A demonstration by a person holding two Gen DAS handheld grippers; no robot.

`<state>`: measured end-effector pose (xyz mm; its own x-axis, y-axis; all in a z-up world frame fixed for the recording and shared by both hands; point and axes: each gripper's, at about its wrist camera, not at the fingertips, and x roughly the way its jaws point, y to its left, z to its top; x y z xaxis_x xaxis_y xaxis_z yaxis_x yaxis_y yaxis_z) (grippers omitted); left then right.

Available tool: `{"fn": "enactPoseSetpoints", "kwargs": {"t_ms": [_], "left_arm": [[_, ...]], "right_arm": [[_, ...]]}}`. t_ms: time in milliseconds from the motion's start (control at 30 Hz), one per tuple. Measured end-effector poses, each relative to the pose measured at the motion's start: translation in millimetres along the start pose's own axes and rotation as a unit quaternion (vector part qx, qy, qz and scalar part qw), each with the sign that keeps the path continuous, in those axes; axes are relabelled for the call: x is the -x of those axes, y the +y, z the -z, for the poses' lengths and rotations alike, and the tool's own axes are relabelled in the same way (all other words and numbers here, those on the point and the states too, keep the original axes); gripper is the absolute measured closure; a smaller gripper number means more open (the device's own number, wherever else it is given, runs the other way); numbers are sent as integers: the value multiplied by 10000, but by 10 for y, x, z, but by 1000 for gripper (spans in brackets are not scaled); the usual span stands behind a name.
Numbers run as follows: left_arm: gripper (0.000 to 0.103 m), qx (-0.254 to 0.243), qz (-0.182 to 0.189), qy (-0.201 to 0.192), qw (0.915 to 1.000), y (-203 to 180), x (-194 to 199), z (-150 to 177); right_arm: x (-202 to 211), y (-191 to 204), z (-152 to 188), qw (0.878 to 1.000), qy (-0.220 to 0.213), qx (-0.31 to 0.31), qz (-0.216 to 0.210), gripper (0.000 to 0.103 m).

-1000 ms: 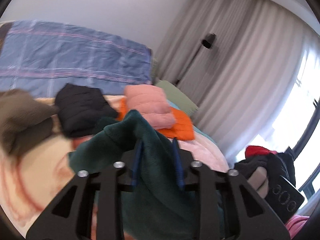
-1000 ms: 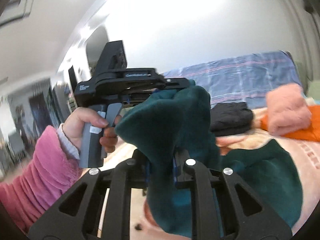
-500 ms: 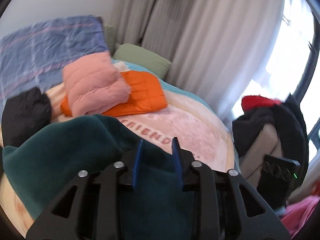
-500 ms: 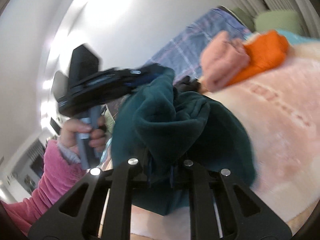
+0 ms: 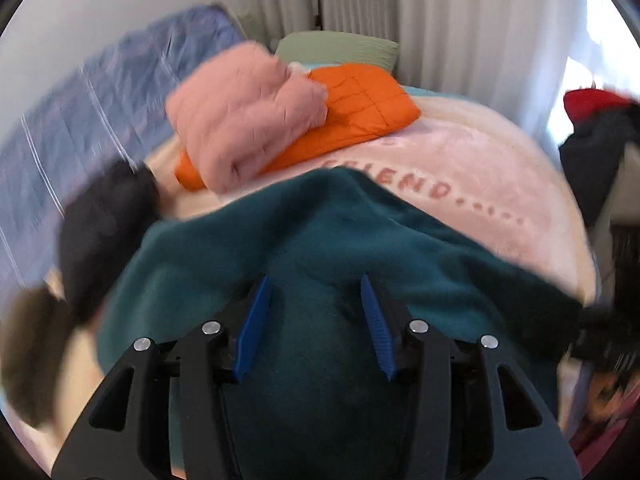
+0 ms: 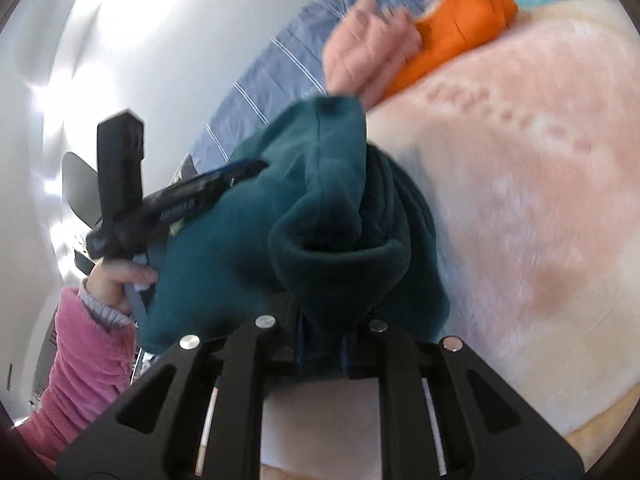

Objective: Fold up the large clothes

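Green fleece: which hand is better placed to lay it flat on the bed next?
Probably the right. The right gripper is shut on a bunched fold of the green fleece over the pink blanket. The left gripper has its fingers apart, fleece only lying between them.

Ahead of my left gripper (image 5: 314, 320) the teal fleece (image 5: 320, 248) fills the near space. Beyond it the pink blanket (image 5: 480, 168) lies bare toward the right, room to pass. Farther left, the folded pink jacket (image 5: 244, 112) on the orange jacket (image 5: 360, 100) and a black garment (image 5: 104, 228) block the way.
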<state>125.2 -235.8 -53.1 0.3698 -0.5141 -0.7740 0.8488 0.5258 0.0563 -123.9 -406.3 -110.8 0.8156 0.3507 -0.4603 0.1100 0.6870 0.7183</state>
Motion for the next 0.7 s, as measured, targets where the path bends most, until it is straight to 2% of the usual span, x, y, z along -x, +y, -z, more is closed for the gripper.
{"fn": "enactPoseSetpoints", "kwargs": {"t_ms": [167, 267, 367, 400, 500, 600, 633, 700], "left_arm": [[55, -174, -79, 14, 9998, -18, -6, 2], [55, -118, -97, -99, 9998, -16, 16, 44], [55, -121, -123, -157, 9997, -63, 21, 52], [55, -116, -115, -159, 9997, -59, 21, 48], [55, -86, -77, -195, 9997, -42, 20, 46], [55, -73, -27, -283, 9996, -24, 47, 79], [55, -92, -34, -319, 9994, -30, 58, 92], [55, -85, -39, -354, 9993, -28, 66, 98]], "right_arm": [[113, -21, -102, 9999, 64, 69, -103, 84], [253, 98, -202, 9995, -105, 285, 50, 77], [336, 295, -301, 9960, -361, 721, 375, 68], [362, 334, -324, 9952, -405, 790, 412, 64], [442, 392, -429, 9946, -512, 802, 408, 62], [675, 429, -509, 9864, -1137, 942, 720, 46], [793, 458, -549, 9802, -1465, 1015, 866, 46], [893, 505, -641, 9752, -1767, 1094, 756, 46]]}}
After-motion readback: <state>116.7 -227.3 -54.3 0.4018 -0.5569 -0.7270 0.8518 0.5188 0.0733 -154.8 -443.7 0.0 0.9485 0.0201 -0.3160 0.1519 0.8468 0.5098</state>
